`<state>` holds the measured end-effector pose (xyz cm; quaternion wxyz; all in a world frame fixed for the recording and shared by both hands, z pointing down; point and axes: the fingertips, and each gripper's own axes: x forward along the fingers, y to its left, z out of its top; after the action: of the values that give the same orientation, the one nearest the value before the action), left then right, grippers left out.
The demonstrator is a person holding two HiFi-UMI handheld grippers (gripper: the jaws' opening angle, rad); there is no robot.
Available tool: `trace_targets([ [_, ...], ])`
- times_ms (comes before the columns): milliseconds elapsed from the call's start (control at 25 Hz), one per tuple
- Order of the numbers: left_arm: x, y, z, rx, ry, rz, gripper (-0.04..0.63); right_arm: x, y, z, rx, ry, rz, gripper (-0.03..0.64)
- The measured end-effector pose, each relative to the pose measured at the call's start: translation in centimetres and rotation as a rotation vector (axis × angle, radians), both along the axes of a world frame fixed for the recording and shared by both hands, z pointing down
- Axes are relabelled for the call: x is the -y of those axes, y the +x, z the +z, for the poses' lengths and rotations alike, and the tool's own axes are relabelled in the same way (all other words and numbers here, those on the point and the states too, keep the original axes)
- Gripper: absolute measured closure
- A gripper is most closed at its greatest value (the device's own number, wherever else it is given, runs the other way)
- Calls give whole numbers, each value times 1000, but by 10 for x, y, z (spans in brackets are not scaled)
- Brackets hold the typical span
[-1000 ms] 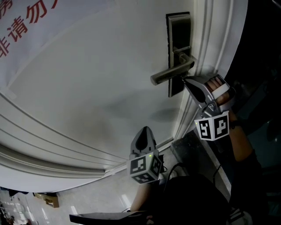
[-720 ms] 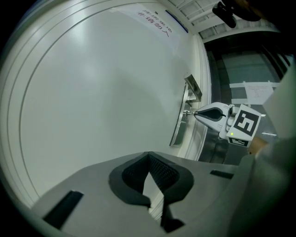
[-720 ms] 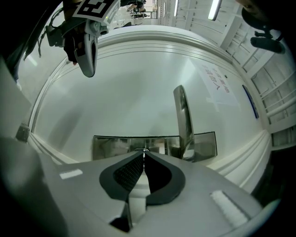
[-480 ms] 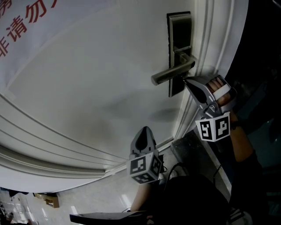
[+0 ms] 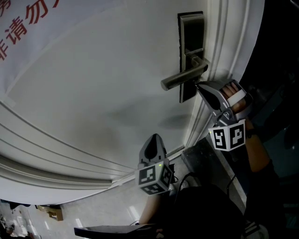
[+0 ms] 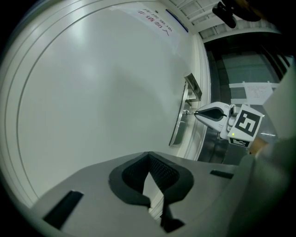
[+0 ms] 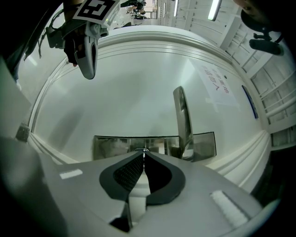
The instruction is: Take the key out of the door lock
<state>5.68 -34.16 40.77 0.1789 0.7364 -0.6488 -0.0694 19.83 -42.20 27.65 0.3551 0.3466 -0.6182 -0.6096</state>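
White door (image 5: 93, 93), silver lever handle (image 5: 180, 79), dark lock plate (image 5: 190, 32), red lettering (image 5: 39, 17) on white banner (image 5: 79, 14)

Barely anything, tbh: the right gripper (image 5: 198, 84) just sags a hair lower at its marker-cube end.

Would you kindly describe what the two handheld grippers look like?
The left gripper and right gripper are grey shells tapering to a point, with black ribbed pads inside. Each carries a white cube printed with black square markers and a small green light.
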Motion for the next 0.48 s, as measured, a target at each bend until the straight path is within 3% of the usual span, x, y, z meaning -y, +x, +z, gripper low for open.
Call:
trace_targets([
  [480, 2, 6, 1, -10, -18, 22, 595, -4, 2, 0, -4, 4, -2, 606],
])
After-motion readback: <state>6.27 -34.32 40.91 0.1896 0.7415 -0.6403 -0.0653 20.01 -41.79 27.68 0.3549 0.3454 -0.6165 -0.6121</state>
